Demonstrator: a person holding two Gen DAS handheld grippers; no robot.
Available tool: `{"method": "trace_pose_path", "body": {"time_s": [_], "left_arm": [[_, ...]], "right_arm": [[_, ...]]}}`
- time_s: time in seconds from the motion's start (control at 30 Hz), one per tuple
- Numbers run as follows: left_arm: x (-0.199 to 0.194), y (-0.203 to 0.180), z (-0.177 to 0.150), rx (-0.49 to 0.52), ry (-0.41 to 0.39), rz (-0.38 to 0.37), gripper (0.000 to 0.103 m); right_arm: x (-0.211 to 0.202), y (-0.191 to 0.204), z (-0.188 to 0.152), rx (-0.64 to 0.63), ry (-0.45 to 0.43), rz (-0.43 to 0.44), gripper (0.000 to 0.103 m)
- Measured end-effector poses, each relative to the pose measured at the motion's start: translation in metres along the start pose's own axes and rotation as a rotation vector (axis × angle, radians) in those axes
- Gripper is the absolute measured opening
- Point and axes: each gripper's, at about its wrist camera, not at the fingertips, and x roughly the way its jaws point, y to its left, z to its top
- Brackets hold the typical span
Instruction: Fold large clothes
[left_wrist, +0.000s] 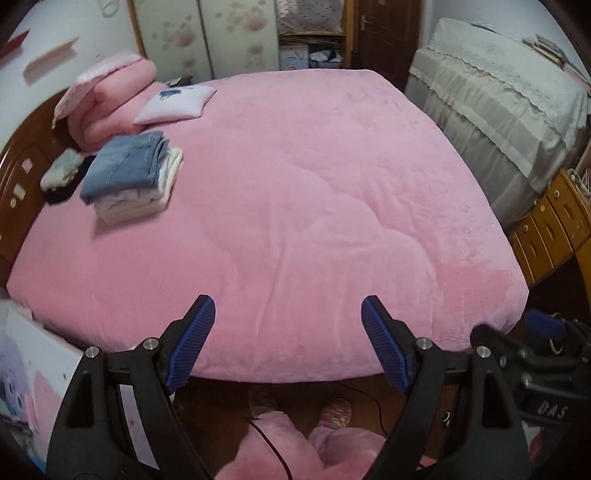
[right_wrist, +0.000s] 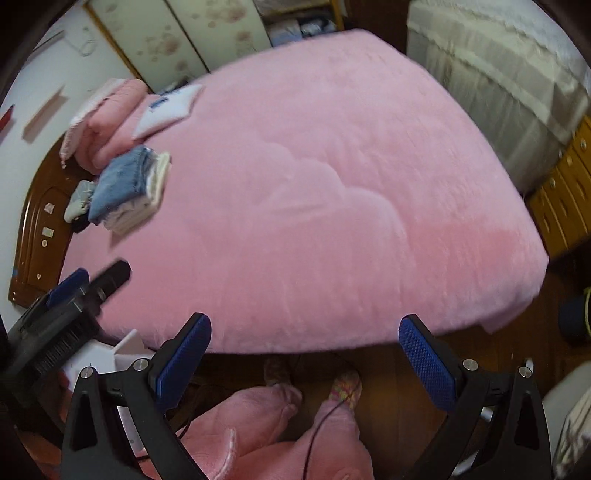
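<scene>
From the left wrist I see my left gripper (left_wrist: 288, 328) released and empty above the pink bed (left_wrist: 314, 192); the folded clothes stack (left_wrist: 129, 177) sits far left near the pink pillow (left_wrist: 110, 99). From the right wrist, my right gripper (right_wrist: 304, 347) is likewise spread, holding nothing, the stack (right_wrist: 127, 192) far left.

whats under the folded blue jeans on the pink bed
The folded blue denim jeans top a stack of folded white and cream garments on the pink fleece bedspread. How many lie there is unclear; only their edges show.
</scene>
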Motion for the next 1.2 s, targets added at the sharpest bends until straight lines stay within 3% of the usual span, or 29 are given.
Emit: {"method": "trace_pose_path", "body": {"time_s": [0.23, 0.43, 0.6, 0.9, 1.2], "left_arm": [[0.007, 0.034, -0.007, -0.139, 0.058, 0.008, 0.08], [0.027, 0.037, -0.027, -0.129, 0.106, 0.005, 0.08], [0.037, 0.037, -0.039, -0.113, 0.143, 0.01, 0.08], [0.024, 0.03, -0.045, -0.092, 0.075, 0.029, 0.1], [0.02, 0.03, -0.041, -0.103, 0.049, 0.043, 0.102]], "right_arm": [[-0.013, 0.022, 0.002, -0.065, -0.026, -0.069, 0.103], [-0.03, 0.042, 0.0, -0.135, -0.029, -0.069, 0.103], [-0.039, 0.046, -0.009, -0.119, -0.052, -0.059, 0.103], [-0.039, 0.041, -0.014, -0.159, -0.016, -0.058, 0.103], [-0.042, 0.033, -0.016, -0.178, -0.039, -0.059, 0.103]]}}
